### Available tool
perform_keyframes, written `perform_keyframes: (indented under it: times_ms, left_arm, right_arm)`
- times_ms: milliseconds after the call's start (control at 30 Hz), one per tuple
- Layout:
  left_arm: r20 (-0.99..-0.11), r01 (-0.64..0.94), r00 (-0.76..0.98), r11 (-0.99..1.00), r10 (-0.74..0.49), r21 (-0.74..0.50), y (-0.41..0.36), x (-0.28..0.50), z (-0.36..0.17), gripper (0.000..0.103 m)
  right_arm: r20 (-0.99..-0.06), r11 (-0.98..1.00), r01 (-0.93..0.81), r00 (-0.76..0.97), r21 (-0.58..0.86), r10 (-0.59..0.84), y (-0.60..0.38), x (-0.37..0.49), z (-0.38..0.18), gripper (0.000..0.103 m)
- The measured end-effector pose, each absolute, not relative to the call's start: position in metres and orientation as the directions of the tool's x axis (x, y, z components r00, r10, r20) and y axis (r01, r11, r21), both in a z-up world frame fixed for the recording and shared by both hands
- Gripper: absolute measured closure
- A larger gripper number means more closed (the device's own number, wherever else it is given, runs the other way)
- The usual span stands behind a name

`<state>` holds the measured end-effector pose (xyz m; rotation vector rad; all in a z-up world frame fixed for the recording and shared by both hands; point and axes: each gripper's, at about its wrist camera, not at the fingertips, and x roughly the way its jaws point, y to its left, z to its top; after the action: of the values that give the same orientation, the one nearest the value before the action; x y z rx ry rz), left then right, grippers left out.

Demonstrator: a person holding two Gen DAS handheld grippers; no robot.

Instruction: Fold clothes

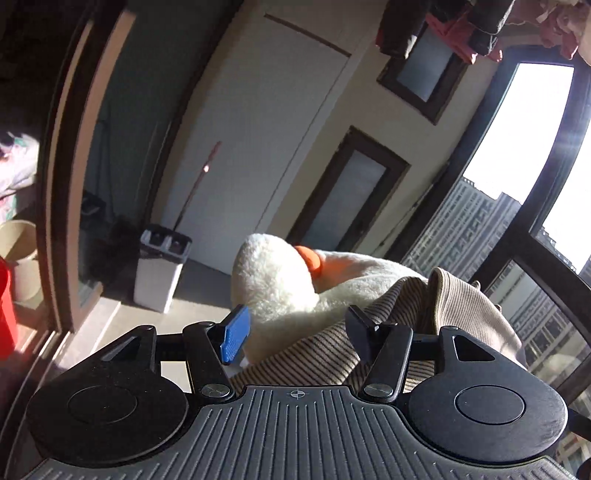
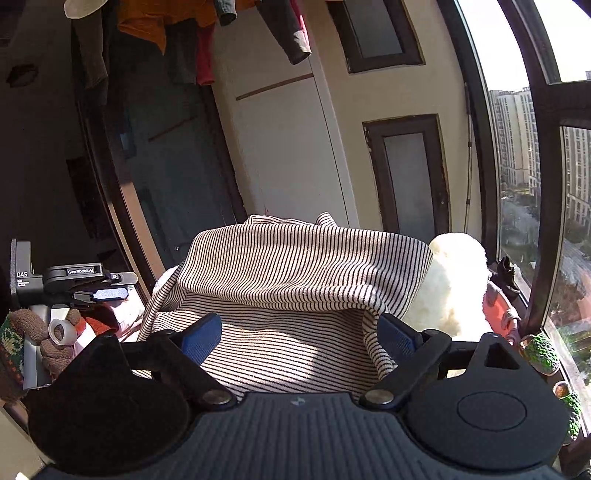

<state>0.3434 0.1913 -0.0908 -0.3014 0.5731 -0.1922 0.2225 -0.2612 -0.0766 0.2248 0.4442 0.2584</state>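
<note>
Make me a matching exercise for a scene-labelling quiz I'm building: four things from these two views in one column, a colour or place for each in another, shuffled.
Things
1. striped garment
2. plush toy
3. bin
4. hanging clothes

Descriptions
A. white and fluffy, with an orange part
B. overhead, at the top of the view
C. draped in front of the open right hand-held gripper
D. on the floor by the white door

Pairs: 1-C, 2-A, 3-D, 4-B
</note>
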Motion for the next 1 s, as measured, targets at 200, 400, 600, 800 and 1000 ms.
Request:
perform_keyframes:
  times_ms: [200, 400, 600, 800, 1000]
  left_arm:
    - [-0.575, 0.016, 0.811, 0.987, -0.105, -0.157, 0.249, 0.291, -0.147, 0.018]
    - [-0.560, 0.210, 0.827, 0.951, -0.050, 0.225, 0.208, 0.247, -0.202, 0.019]
    - [-0.496, 0.284, 0.866, 0.882, -0.067, 0.376, 0.165, 0.263, -0.229, 0.020]
    - [-0.509, 0.223, 0.860, 0.893, 0.009, 0.391, 0.168, 0.300, -0.222, 0.092]
    - [-0.547, 0.100, 0.832, 0.995, -0.093, -0.017, 0.239, 0.308, -0.126, 0.093]
  right_arm:
    - [-0.404, 0.937, -0.148, 0.873, 0.316, 0.274, -0.254, 0.219, -0.077, 0.003]
    - [-0.437, 0.921, -0.082, 0.862, 0.380, 0.257, -0.238, 0.224, -0.072, 0.003]
    - [-0.425, 0.917, -0.060, 0.873, 0.394, 0.239, -0.214, 0.213, -0.058, 0.003]
    - [-0.408, 0.943, -0.061, 0.891, 0.327, 0.199, -0.195, 0.191, -0.048, 0.003]
    - [-0.360, 0.939, -0.055, 0.915, 0.338, 0.183, -0.212, 0.170, -0.045, 0.003]
